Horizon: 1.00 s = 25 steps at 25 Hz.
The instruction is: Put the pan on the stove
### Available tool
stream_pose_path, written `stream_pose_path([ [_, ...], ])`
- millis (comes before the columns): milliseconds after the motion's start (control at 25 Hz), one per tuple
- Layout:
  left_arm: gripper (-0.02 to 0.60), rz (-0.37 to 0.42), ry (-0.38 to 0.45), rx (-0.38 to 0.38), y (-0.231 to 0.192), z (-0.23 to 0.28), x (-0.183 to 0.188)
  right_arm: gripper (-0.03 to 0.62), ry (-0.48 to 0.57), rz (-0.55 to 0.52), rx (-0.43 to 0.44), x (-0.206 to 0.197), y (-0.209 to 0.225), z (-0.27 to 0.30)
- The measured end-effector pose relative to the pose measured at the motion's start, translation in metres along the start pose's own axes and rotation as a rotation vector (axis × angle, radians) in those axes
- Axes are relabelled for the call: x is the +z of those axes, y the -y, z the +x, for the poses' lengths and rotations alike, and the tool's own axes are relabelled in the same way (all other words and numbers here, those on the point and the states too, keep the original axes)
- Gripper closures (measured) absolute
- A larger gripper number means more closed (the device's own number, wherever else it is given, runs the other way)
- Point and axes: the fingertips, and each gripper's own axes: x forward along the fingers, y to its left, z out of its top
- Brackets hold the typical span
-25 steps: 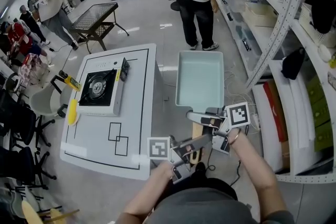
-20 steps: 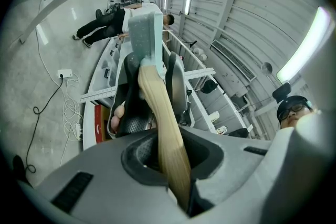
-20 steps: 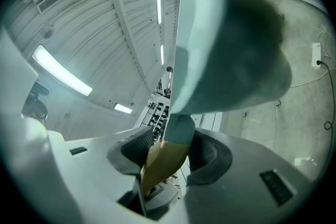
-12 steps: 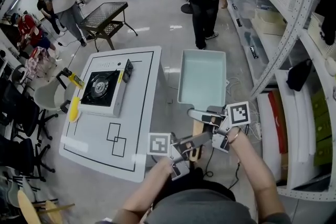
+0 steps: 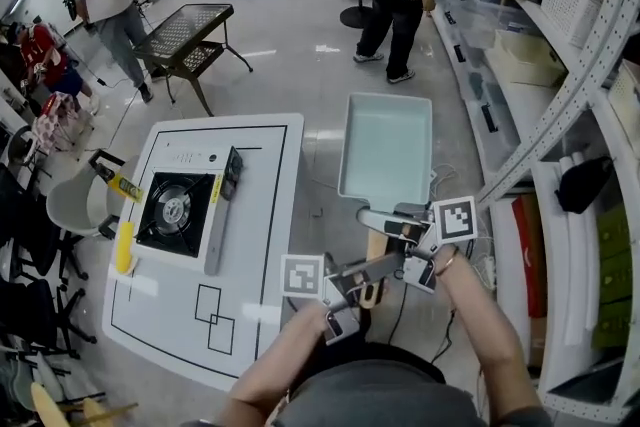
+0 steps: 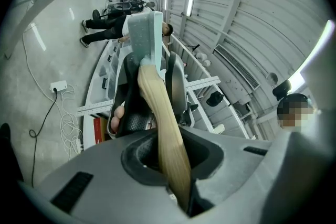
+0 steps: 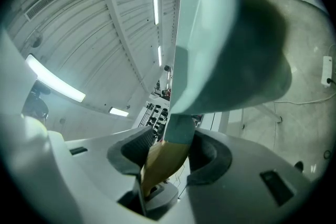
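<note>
Left hand-held gripper (image 5: 366, 285) and right hand-held gripper (image 5: 396, 228) both clamp the pan's (image 5: 386, 147) handle (image 5: 376, 248), forearms (image 5: 487, 330) extended forward.

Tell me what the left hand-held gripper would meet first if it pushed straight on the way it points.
Probably the right hand-held gripper, clamped on the same wooden handle just ahead of the left hand-held gripper; the pan lies beyond. Depth is unclear, but nothing else shows between them.
</note>
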Motion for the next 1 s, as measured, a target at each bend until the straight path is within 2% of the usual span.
stream_pose_path([
  [320,0.54,-0.009,0.002,-0.013,-0.015,0.006,0.087,0.408,-0.001,0.014,-0.003,0.071,0.032,0.041],
  [720,0.54,-0.022,0.05,0.0,-0.032,0.002,0.135,0.408,-0.054,0.037,0.01,0.102,0.055,0.072],
  [1000,0.538,-0.023,0.137,0.029,-0.044,0.004,0.177,0.41,-0.135,0.048,0.04,0.131,0.072,0.095],
])
